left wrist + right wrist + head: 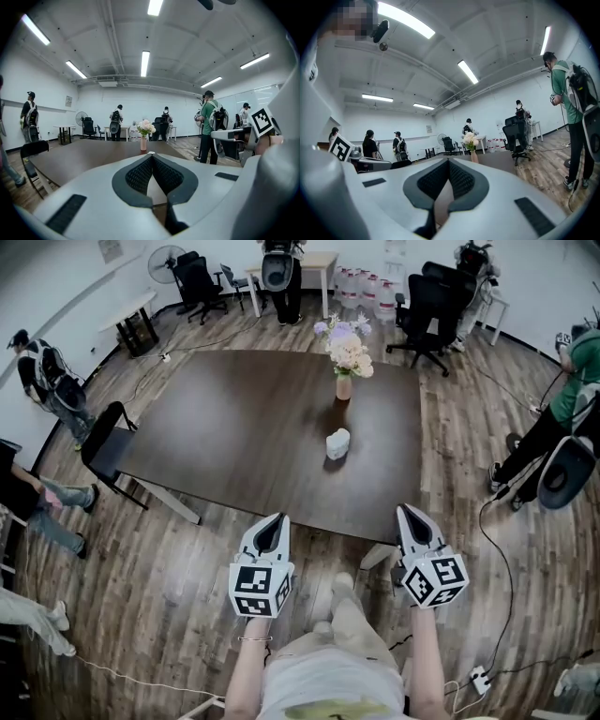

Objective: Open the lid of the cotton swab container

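Note:
The cotton swab container (337, 443) is a small white tub with its lid on, standing near the middle of the dark table (234, 446), in front of the flower vase (344, 385). My left gripper (276, 520) hovers shut at the table's near edge, well short of the container and to its left. My right gripper (407, 512) is shut too, at the near edge to the container's right. Nothing is between either pair of jaws. In the left gripper view (151, 155) and the right gripper view (448, 161) the closed tips hide the container; only the vase (143, 143) (474, 155) shows.
A black chair (105, 448) stands at the table's left side. Office chairs (427, 306) and small tables (291, 268) line the far wall. Several people stand around the room, one in green (562, 418) at the right. Cables (502, 559) lie on the wooden floor.

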Motion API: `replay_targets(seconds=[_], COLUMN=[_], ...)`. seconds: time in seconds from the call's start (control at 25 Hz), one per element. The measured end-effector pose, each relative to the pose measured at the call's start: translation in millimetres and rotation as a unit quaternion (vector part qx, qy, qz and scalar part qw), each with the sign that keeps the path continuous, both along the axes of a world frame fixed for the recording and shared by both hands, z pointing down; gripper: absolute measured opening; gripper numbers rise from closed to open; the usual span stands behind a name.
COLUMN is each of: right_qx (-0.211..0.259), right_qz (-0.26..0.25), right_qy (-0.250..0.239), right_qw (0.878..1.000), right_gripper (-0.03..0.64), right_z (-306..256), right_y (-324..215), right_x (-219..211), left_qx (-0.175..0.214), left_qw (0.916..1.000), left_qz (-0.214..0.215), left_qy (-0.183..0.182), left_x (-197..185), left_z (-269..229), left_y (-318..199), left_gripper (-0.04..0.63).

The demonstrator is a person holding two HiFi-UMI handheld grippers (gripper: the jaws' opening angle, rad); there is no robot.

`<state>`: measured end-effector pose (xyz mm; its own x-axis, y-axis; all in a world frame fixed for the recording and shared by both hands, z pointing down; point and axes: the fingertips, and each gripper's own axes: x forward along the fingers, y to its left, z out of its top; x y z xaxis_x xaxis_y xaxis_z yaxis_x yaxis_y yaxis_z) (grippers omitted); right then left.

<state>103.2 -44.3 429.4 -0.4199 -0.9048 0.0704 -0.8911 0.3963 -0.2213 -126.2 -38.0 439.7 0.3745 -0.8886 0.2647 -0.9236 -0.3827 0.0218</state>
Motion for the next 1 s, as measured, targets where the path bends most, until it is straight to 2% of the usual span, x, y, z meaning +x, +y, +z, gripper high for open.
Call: replay_targets(seconds=[0.32, 0.48, 1.0], right_qx=[-0.002, -0.003, -0.018], right_qz=[-0.020, -0.034, -0.071], right_qy=[-0.008, -0.009, -0.014], right_qw=[1.000, 0.999, 0.997], right_gripper=[0.021, 0.021, 0.021], right_z=[0.1, -2.2, 10.2], right_y=[-89.9, -129.3, -209.4], right_x=[2.7, 3.9, 3.6], left_qx=[0.004, -0.010, -0.042], left_qw=[0.9999, 0.9999, 0.9990], left_qz=[-0.009, -0.003, 0.017], left_qy=[0.005, 0.007, 0.000], left_x=[5.1, 14.8, 40.7], left_z=[-0.5, 4.5, 37.7], left_y=[-82.3, -117.6, -181.0], left_gripper=[0.024, 0.024, 0.025])
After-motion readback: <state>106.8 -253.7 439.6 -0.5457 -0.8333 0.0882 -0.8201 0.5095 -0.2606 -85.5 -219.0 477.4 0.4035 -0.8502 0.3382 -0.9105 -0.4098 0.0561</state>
